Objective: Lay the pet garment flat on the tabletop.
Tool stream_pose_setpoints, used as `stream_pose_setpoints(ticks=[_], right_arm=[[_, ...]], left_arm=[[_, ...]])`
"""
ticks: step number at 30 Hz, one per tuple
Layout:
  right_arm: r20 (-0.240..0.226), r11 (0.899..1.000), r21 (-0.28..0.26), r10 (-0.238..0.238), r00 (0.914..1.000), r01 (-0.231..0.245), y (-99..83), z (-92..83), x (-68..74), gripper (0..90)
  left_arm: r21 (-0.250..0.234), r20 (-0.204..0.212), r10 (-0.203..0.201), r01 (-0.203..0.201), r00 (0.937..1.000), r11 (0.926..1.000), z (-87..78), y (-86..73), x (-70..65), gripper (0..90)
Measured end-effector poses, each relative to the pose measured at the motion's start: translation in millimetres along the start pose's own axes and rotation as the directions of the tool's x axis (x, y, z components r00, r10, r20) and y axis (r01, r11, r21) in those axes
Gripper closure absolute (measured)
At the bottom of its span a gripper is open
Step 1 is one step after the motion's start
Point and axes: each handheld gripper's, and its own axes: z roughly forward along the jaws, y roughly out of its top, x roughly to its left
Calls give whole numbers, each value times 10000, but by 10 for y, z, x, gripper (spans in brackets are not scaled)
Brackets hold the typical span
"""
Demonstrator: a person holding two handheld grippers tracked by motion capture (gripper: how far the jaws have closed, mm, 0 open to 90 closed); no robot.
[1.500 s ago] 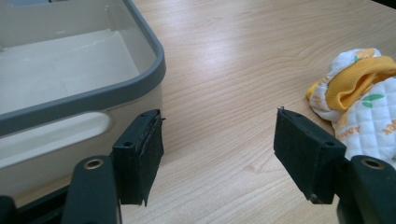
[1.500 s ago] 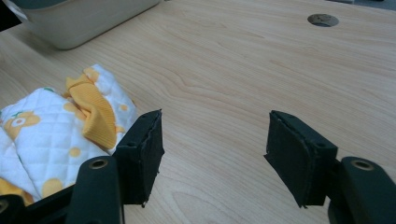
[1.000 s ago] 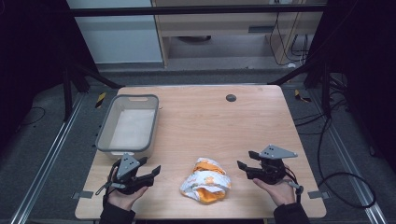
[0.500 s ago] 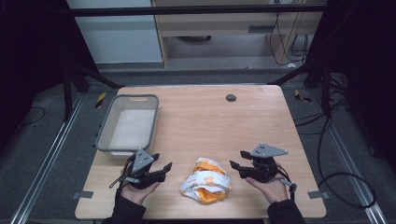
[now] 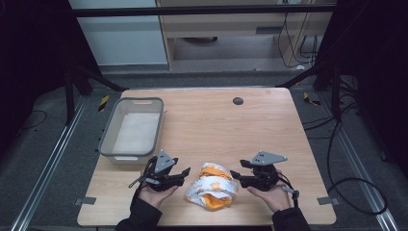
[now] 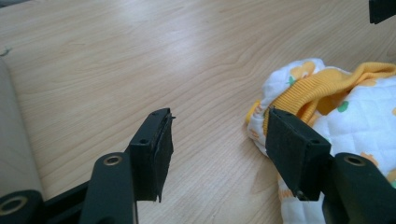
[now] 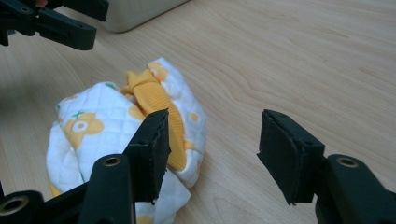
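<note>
— What stood around the counter (image 5: pixel 269 120)?
— Dark grey floor (image 5: pixel 202 79) with metal rails (image 5: pixel 45 166) along both sides, and black cables (image 5: pixel 346 144) trailing at the right.
— And behind it?
— A pale cabinet (image 5: pixel 120 33) beside a wooden shelf unit (image 5: pixel 231 24), under dim light, with black frame struts (image 5: pixel 91 77).

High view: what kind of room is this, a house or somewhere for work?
Probably a workroom or lab, not a house. A bare wooden table stands inside a dark metal frame, loose cables trail over the grey floor, and plain cabinets line the back.
</note>
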Motion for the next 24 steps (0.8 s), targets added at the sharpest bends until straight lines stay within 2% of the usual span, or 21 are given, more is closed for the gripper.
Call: stream_pose_setpoints(ticks=[9, 12, 18, 20, 24], right_arm=[[-428, 9997, 234, -91, 9990, 101, -40, 68, 60, 434], [-470, 9987, 418, -276, 9985, 296, -53, 94, 86, 446], [-560, 9986, 430, -295, 9980, 320, -68, 117, 95, 489], [-614, 9986, 494, -159, 9980, 190, -91, 133, 84, 515], [-710, 9981, 574, -177, 9973, 218, -109, 157, 81, 572]], left_arm=[[311, 430, 31, -44, 9991, 9995, 118, -5, -88, 409], [449, 535, 81, -105, 9985, 9989, 160, -24, -119, 409], [704, 765, 175, -229, 9969, 9973, 228, -49, -164, 409], [704, 868, 189, -251, 9960, 9972, 247, -57, -184, 414], [855, 1007, 235, -322, 9946, 9958, 297, -71, -207, 430]])
